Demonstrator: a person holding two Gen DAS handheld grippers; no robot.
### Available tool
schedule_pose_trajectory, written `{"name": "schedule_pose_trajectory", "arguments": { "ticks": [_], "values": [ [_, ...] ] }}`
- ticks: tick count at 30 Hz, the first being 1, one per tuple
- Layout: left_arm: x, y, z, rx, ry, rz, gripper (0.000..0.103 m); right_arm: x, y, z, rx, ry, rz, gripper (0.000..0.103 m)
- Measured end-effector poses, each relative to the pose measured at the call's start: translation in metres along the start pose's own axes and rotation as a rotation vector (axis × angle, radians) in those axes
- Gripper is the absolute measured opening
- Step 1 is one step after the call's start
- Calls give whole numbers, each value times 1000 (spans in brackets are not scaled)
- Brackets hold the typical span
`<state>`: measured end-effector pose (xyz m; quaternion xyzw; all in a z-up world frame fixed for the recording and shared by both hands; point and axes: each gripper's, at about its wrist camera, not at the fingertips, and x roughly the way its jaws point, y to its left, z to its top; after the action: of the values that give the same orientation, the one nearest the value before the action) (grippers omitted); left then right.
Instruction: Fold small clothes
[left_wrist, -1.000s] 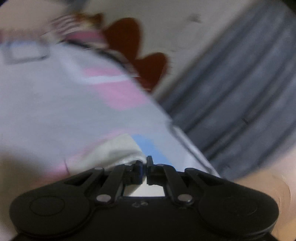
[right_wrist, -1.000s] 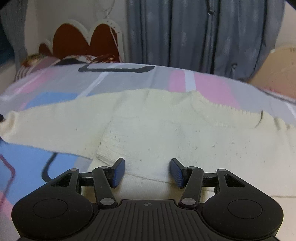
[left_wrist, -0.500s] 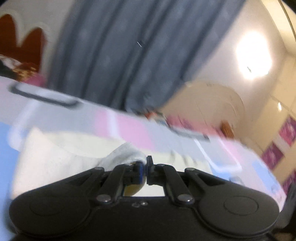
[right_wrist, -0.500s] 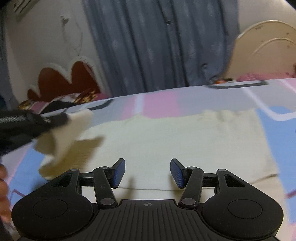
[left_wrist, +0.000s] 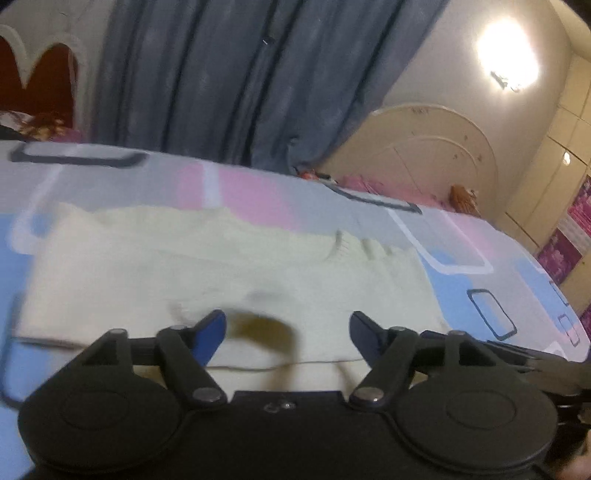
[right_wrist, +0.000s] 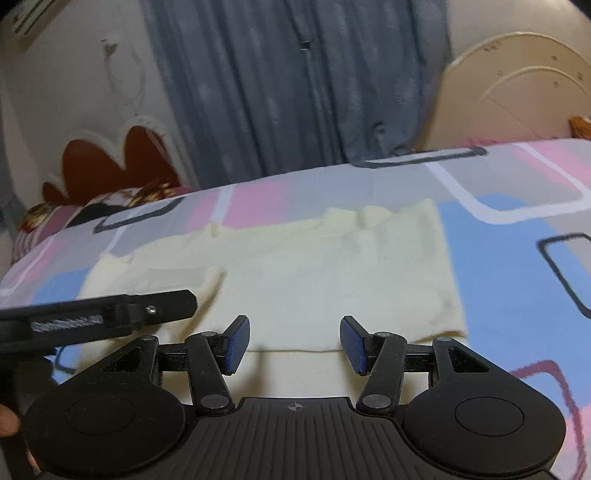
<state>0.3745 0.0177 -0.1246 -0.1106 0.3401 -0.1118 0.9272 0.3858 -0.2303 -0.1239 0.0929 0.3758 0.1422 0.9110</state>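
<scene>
On the bed (right_wrist: 498, 236), over a bedspread patterned in pink, blue and grey, the cream sweater (right_wrist: 332, 280) lies flat, one sleeve folded across its body. The left gripper (left_wrist: 288, 325) hovers above the near hem; its jaws are opening, with nothing between the blue pads. In the right wrist view, the left gripper (right_wrist: 184, 306) reaches in from the left edge above the folded sleeve. The right gripper (right_wrist: 294, 343) hovers over the hem, jaws parted, gripping nothing. Grey curtains (left_wrist: 240, 81) hang behind the bed.
</scene>
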Motion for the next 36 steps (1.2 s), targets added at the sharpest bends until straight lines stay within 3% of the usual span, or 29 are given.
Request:
{"name": "schedule_pose_trajectory", "arguments": {
  "ticks": [5,10,19,21,22,25,30,34,36],
  "values": [
    [-32,35,2,-17,-22,115,78,11,49,-12,-134,20,66,54],
    [-39,76,-11,-29,9,221,73,32,89,-29,-349,22,-15,54],
    [-28,83,-15,55,-18,259,71,52,109,-29,-459,-27,-61,54],
    [-21,81,-13,77,-23,269,70,62,108,-23,-440,-5,-39,29],
    [-18,80,-13,87,-22,271,70,66,107,-20,-427,14,-35,8],
    [-11,77,-15,114,-25,282,70,62,94,-7,-328,-1,-3,7],
    [4,72,-18,148,-32,308,65,34,43,19,-52,-83,13,7],
    [9,69,-16,130,-57,348,64,15,3,25,69,-126,-41,7],
    [11,69,-15,126,-63,358,64,15,-19,23,118,-103,-74,7]
  ]
}}
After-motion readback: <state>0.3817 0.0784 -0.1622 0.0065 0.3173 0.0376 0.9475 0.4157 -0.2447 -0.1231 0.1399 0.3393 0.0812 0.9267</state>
